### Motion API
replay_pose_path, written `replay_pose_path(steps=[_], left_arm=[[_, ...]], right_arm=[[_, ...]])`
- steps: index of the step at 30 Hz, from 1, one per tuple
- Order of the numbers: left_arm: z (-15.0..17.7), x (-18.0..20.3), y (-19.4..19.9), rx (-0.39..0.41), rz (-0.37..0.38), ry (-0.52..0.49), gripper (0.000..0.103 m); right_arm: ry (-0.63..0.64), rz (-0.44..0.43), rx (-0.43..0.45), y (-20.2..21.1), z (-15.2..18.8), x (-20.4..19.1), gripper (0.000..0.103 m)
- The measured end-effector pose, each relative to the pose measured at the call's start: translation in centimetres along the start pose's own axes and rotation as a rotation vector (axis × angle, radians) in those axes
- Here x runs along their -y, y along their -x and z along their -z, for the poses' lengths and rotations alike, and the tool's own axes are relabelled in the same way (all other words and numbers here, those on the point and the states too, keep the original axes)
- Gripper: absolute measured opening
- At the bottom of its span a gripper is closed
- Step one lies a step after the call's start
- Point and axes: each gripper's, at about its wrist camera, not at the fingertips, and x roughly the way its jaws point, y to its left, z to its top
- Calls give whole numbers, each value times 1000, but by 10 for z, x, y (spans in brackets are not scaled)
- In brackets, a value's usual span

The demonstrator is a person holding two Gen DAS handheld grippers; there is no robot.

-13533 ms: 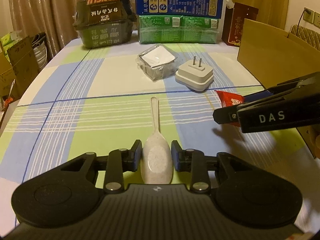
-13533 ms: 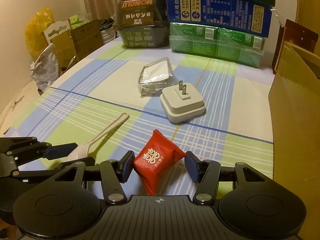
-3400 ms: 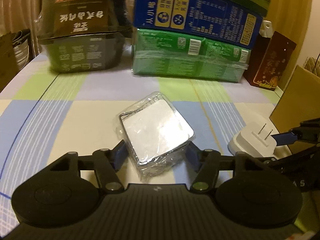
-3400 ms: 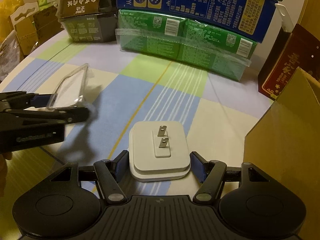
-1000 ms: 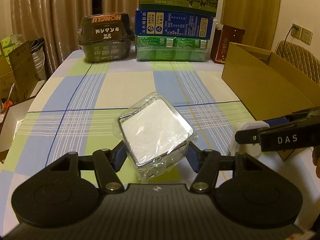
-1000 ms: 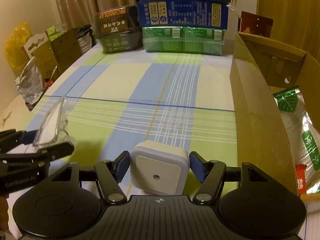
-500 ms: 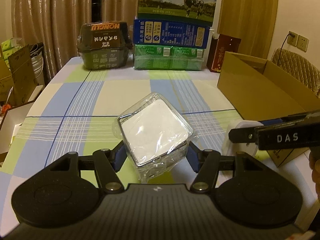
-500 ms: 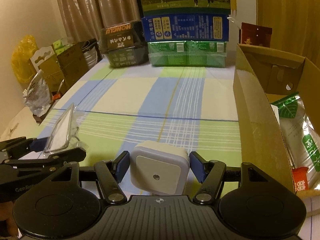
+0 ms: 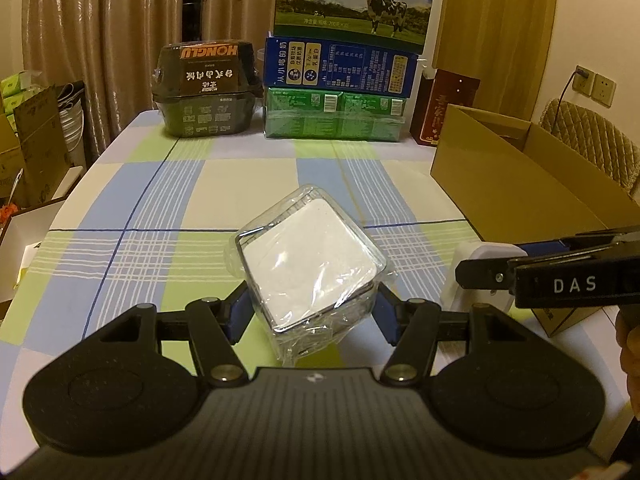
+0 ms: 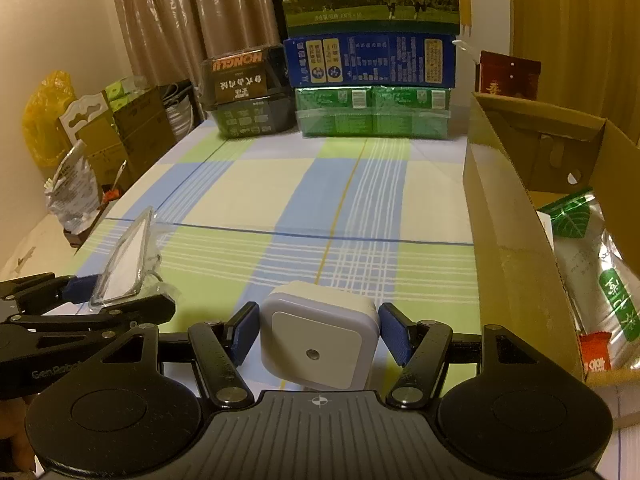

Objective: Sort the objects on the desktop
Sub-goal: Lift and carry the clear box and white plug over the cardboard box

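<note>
A clear plastic-wrapped white square box [image 9: 310, 268] hangs above the checked tablecloth, and my left gripper [image 9: 313, 314] is shut on it. From the right wrist view the same wrapped box [image 10: 124, 258] shows edge-on at the left, in the left gripper [image 10: 100, 300]. My right gripper [image 10: 318, 334] is shut on a white plug adapter [image 10: 318, 334], held over the table's near edge. That adapter [image 9: 476, 268] also peeks out beside the right gripper [image 9: 516, 268] in the left wrist view. An open cardboard box [image 10: 516, 248] stands at the right.
In the cardboard box lie a green-and-white food pouch [image 10: 592, 264] and a small red packet [image 10: 596, 354]. Stacked milk cartons [image 9: 340, 64] and a dark packaged box [image 9: 206, 88] line the far table edge. Cartons and bags [image 10: 80, 148] crowd the floor at the left.
Both grippers have risen and drawn back a little with their loads, so more of the stacked cartons and the open box show. Neither grip has changed.
</note>
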Motion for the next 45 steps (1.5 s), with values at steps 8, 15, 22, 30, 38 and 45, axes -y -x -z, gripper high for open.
replay_pose_path(steps=[8,15,22,30,38,45], left_arm=[[-3,5,6,4,-3,-22,57],[-5,12,21,13,0,-23,57],[-12,22,48,28,-6,-34,57],[-24,54,75,50,27,-57,57],[-39,102,86,60,101,-101,57],[-53,151,85,72,179,-146,57]], right_arm=[[-12,-2,19,11,5,-5,62],[-26,-15,26,29,4,-10,62],[-39,-17,60,67,-2,-8,62],[-52,-9,100,120,-9,9,62],[-66,49,149,172,-13,44,62],[-84,125,161,200,-13,84,62]])
